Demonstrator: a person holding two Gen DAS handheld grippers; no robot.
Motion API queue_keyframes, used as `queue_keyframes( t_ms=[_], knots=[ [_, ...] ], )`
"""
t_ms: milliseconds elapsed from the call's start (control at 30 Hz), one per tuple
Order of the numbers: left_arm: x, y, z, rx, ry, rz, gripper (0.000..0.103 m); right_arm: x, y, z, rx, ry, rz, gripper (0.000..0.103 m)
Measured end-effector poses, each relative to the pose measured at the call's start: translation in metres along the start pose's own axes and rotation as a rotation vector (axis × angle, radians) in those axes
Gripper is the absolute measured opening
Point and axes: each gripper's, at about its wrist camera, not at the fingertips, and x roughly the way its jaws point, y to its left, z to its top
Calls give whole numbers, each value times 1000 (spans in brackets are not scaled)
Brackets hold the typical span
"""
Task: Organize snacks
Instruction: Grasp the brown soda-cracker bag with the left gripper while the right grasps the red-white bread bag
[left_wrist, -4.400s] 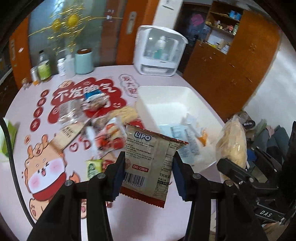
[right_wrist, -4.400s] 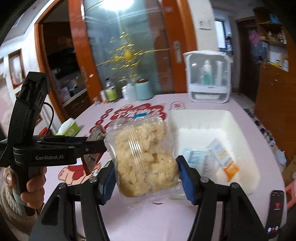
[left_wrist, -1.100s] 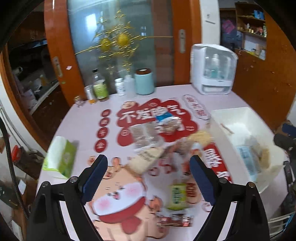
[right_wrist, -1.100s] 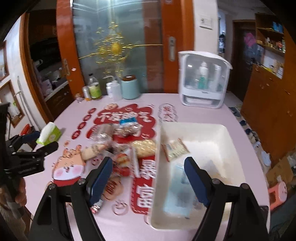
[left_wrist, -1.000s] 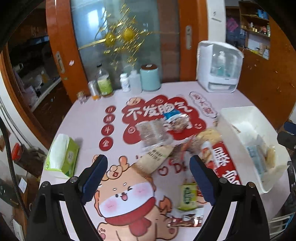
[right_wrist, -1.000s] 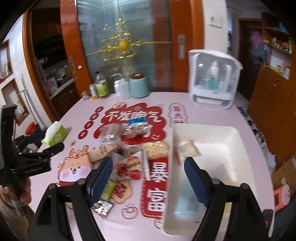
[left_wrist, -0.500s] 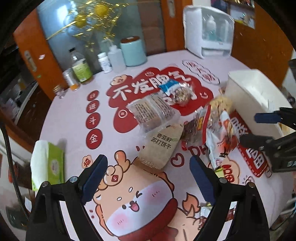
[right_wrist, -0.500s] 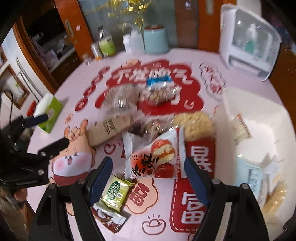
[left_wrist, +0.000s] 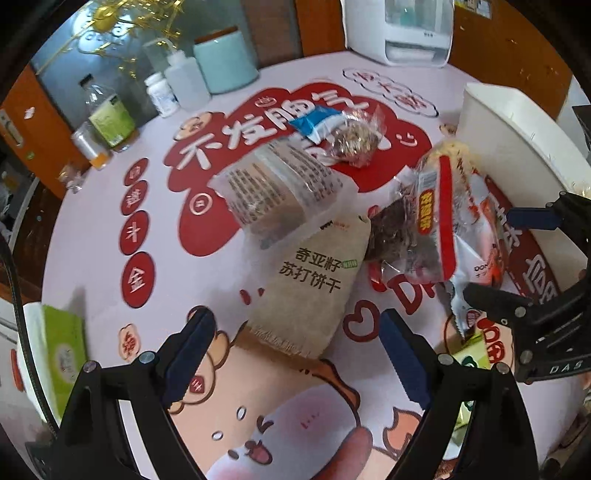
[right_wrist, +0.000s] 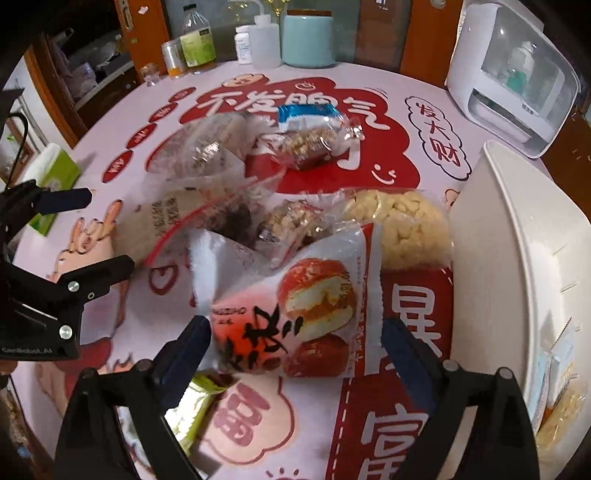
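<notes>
- The left gripper (left_wrist: 293, 345) has its jaws spread wide and empty; the near end of the beige cracker packet (left_wrist: 314, 286) lies between the tips, untouched.
- The right gripper (right_wrist: 295, 349) jaws have just been widening; the red-and-white bun packet (right_wrist: 295, 314) sits between them, ungripped.
- Beyond lies the snack pile.
- The white bin (right_wrist: 517, 266) wall stands close beside the right finger.
</notes>
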Motion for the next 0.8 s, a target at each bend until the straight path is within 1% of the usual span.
queue_keyframes(
  t_ms=[67, 133, 200, 300, 367, 400, 467, 500, 533, 567, 600, 633, 700, 800],
  knots=[
    [7, 0, 3, 4, 12, -3, 89, 7, -3, 0, 23, 14, 22, 97],
    [17, 3, 6, -6, 33, -14, 89, 14, -7, 1, 48, 19, 34, 101],
    [25, 5, 9, -19, 48, -23, 89, 17, -11, 1, 63, 23, 59, 101],
    [34, 6, 11, -24, 66, -35, 89, 21, -19, 0, 111, 38, 121, 101],
    [40, 6, 13, -17, 74, -32, 89, 20, -19, -1, 106, 22, 121, 100],
    [43, 4, 14, -10, 80, -30, 89, 20, -18, -2, 100, 17, 119, 99],
    [46, 5, 15, -8, 80, -37, 89, 19, -16, -2, 94, 5, 120, 93],
    [47, 5, 16, -10, 82, -42, 89, 18, -15, -3, 88, -3, 121, 88],
    [48, 6, 17, -14, 83, -49, 88, 16, -14, -4, 84, -8, 128, 81],
    [49, 7, 18, -22, 86, -61, 85, 16, -13, -3, 84, -11, 134, 78],
    [49, 10, 19, -39, 89, -90, 72, 14, -12, -3, 86, -11, 143, 74],
    [48, 12, 19, -54, 89, -103, 64, 14, -12, -3, 91, -11, 151, 71],
    [48, 12, 19, -73, 101, -85, 63, 13, -12, -3, 97, -13, 160, 69],
    [43, 5, 16, -77, 100, -45, 59, 9, -11, -6, 97, -23, 158, 66]
  ],
)
